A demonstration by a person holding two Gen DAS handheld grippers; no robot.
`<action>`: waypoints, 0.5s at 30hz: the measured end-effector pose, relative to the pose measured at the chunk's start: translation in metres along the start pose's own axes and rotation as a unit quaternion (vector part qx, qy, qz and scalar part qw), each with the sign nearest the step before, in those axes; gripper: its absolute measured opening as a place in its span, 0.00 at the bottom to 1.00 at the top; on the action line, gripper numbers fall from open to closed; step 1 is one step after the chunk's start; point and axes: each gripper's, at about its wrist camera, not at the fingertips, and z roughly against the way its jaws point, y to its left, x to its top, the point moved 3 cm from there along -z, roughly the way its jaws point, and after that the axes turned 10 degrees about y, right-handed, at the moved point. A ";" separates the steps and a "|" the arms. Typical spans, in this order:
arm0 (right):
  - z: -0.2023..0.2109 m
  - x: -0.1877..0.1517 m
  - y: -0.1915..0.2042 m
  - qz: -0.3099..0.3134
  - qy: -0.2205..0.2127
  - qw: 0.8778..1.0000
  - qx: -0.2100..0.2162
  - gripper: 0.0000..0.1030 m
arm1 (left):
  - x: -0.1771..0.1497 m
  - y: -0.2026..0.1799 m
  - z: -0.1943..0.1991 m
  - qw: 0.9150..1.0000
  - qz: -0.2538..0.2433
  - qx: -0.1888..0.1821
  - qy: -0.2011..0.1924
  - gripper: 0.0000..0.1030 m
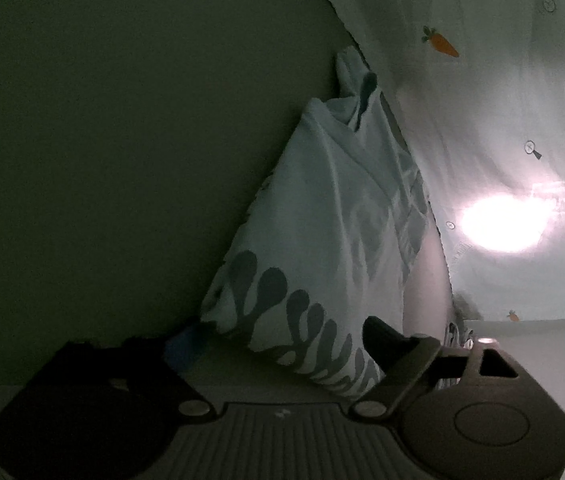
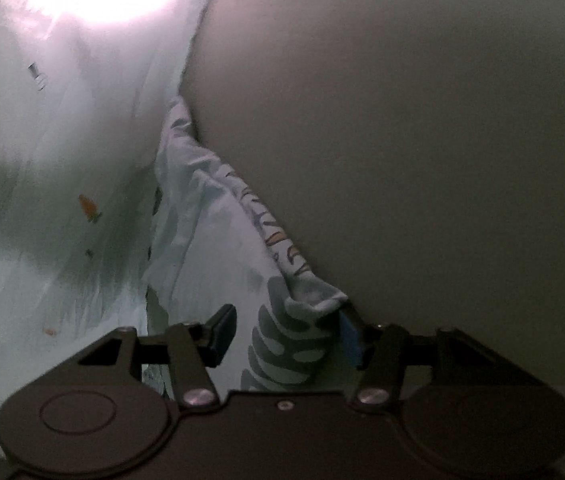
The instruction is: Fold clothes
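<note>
Your leaf-print garment point(image 2: 218, 240) lies bunched beside the carrot-print cloth point(image 1: 482, 120), between both claws: the left claw point(image 1: 278, 344) gapes wide, the right claw point(image 2: 286, 336) half-open, neither gripping, so pinch separate corners before lifting.

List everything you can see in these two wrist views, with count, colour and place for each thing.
leaf-print garment: one, pale blue-green with grey leaf shapes, bunched in the middle of both views, running up from between the jaws of each gripper.
carrot-print cloth: one, white with small orange carrots, hanging or spread beside the garment; a bright glare spot shines on it.
plain surface: one, dull olive-grey, fills the other side of each view.
left hand-held gripper: one, dark, bottom of the left wrist view; jaws wide, garment between them, pads not clearly pressing.
right hand-held gripper: one, dark with blue pads, bottom of the right wrist view; jaws apart with a garment fold between them.
</note>
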 end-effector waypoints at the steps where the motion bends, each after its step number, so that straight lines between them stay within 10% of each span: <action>1: 0.000 0.000 0.000 -0.011 -0.004 1.000 -0.006 0.42 | 0.001 0.000 0.000 1.000 0.003 -0.001 0.001 0.87; 2: -0.001 0.000 -0.002 -0.015 -0.008 1.000 -0.018 0.14 | 0.001 0.000 0.000 1.000 0.006 -0.003 0.001 0.87; 15: 0.012 -0.006 -0.022 -0.052 -0.005 0.999 -0.010 0.21 | 0.000 -0.001 -0.001 1.000 -0.002 -0.001 0.000 0.87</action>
